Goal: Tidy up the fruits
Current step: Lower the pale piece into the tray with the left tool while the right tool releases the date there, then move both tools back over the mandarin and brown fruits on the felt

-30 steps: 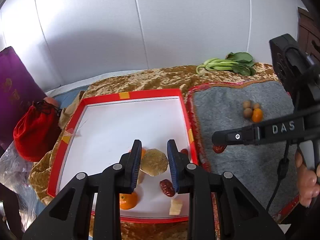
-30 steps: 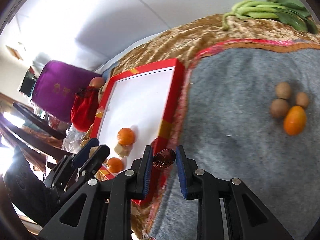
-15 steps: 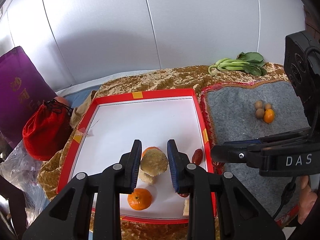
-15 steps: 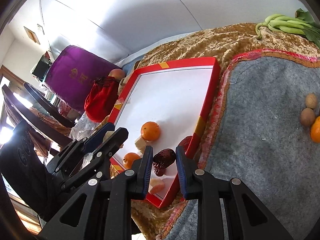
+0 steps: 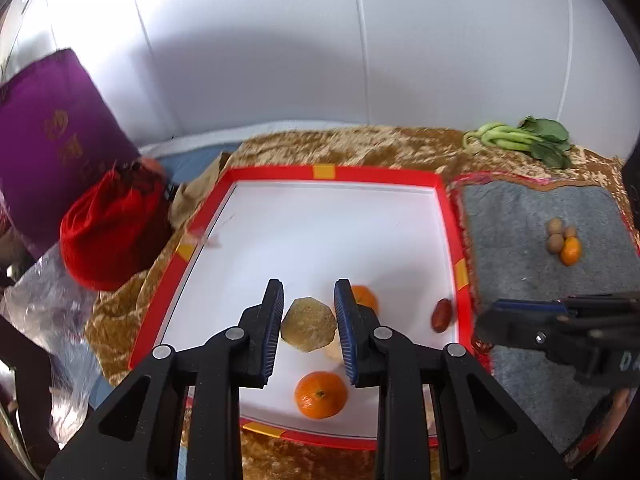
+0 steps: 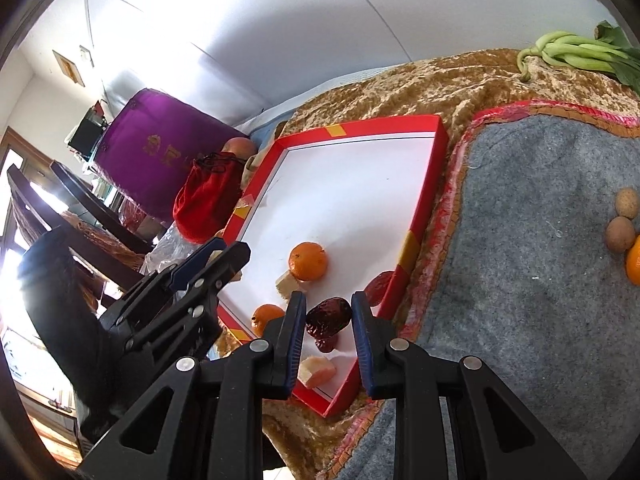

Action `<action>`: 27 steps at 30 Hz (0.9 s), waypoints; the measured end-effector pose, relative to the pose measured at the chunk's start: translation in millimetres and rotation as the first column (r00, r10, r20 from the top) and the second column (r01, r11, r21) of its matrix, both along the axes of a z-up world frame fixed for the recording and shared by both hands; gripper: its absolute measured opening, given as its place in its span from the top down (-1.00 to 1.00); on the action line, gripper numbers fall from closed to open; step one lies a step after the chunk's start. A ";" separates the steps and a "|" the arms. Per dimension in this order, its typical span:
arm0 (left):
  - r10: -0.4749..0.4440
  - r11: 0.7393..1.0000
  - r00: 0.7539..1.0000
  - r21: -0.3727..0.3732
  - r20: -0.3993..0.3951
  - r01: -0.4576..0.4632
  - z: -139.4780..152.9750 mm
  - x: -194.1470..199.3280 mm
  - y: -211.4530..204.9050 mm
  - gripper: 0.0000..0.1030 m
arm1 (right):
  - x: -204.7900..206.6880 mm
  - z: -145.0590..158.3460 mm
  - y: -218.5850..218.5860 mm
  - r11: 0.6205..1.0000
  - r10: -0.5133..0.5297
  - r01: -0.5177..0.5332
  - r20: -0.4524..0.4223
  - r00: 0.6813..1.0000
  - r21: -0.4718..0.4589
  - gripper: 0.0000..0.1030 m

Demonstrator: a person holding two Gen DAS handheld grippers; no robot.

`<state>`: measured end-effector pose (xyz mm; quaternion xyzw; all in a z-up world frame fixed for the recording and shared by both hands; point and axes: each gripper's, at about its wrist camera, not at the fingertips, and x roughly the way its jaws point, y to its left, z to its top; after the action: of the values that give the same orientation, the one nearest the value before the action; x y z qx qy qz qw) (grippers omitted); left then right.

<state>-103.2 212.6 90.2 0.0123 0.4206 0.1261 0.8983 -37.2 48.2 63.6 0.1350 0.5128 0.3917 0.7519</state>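
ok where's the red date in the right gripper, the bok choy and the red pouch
red date (image 6: pixel 329 316), right wrist view, middle of its wrinkled skin
bok choy (image 5: pixel 520 140), left wrist view, pale green stalks
red pouch (image 5: pixel 110 232), left wrist view, middle of its bulging cloth body

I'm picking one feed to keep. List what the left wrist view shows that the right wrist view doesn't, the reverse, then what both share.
Only the left wrist view: the left tool around a flat tan slice.

Only the right wrist view: the right tool pinching a dark red date, a pale pink-edged fruit chunk, dark chairs.

Both: red tray, two oranges inside, red pouch, purple bag, greens, grey mat.
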 end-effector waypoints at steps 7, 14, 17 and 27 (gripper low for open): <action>-0.013 1.000 0.995 -0.019 -0.095 0.011 -20.0 6.4 -3.5 0.53 | -15.6 -18.3 25.4 0.994 0.062 -0.062 0.002 0.998 -0.091 0.54; -0.009 1.000 0.994 0.005 -0.108 0.009 -21.1 10.5 -10.5 0.53 | -23.5 -19.3 31.6 0.989 0.091 -0.087 0.031 0.995 -0.117 0.48; 0.007 1.000 0.996 0.022 -0.084 -0.005 -16.1 10.7 -10.6 0.46 | -23.2 -13.8 29.0 0.991 0.083 -0.078 0.047 0.995 -0.105 0.48; -0.035 0.992 0.999 0.124 0.020 0.032 1.2 12.3 -39.3 -0.15 | -4.2 9.2 -15.3 0.998 -0.045 0.048 0.056 0.997 -0.050 0.40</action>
<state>-90.9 173.3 91.4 0.0739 0.4019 0.1369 0.9024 -41.4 32.9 72.8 0.1166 0.4985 0.3645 0.7778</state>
